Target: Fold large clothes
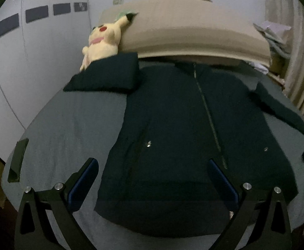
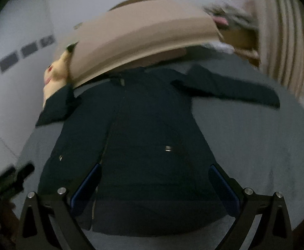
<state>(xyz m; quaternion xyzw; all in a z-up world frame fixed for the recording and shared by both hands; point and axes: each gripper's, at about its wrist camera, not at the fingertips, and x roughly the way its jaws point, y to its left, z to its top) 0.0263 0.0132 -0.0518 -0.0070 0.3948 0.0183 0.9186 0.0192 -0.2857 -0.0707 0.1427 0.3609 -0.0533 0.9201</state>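
A dark zip-up jacket lies flat, front up, on a grey bed, collar toward the headboard, both sleeves spread out to the sides. It also shows in the right wrist view. My left gripper is open and empty, hovering above the jacket's hem on its left half. My right gripper is open and empty, above the hem on the jacket's right half. The right wrist view is blurred.
A yellow plush toy sits at the bed's far left by the beige padded headboard. A dark flat object lies on the bed's left edge. White wardrobe doors stand at left, curtains at right.
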